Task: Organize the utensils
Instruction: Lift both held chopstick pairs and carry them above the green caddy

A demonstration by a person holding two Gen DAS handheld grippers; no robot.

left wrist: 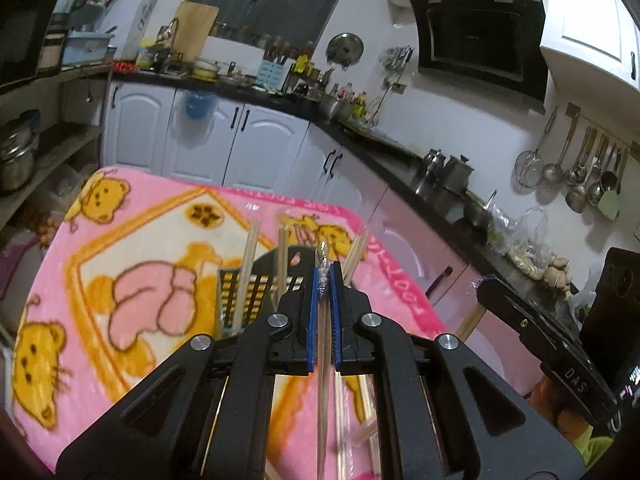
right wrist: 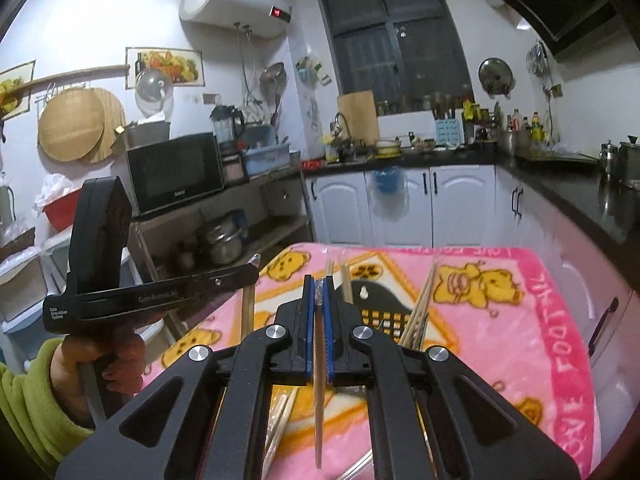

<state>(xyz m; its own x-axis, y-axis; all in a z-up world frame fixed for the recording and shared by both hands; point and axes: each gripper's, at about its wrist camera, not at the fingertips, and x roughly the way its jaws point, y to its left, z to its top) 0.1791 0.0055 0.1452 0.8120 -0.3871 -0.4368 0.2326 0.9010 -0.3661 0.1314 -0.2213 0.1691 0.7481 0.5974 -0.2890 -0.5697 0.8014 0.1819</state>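
In the left wrist view my left gripper (left wrist: 326,270) is shut on a plastic-wrapped chopstick (left wrist: 322,400) that hangs down between its blue pads (left wrist: 315,292), the crinkled wrapper tip poking above. My right gripper (right wrist: 319,284) is likewise shut on a wrapped chopstick (right wrist: 318,380). Both hover above a black slotted utensil holder (left wrist: 298,258) (right wrist: 374,300) lying on the pink blanket, with several chopsticks (right wrist: 420,312) standing in it. Loose chopsticks (right wrist: 280,420) lie on the blanket below. Each gripper shows in the other's view: the right gripper (left wrist: 482,282) and the left gripper (right wrist: 256,274), gripped by a hand (right wrist: 108,356).
A pink bear-print blanket (left wrist: 132,240) (right wrist: 520,352) covers the table. White cabinets (left wrist: 256,140) under a black countertop (left wrist: 384,168) run behind and to the right. A metal shelf with pots (right wrist: 224,240) and a microwave (right wrist: 176,172) stands to the left.
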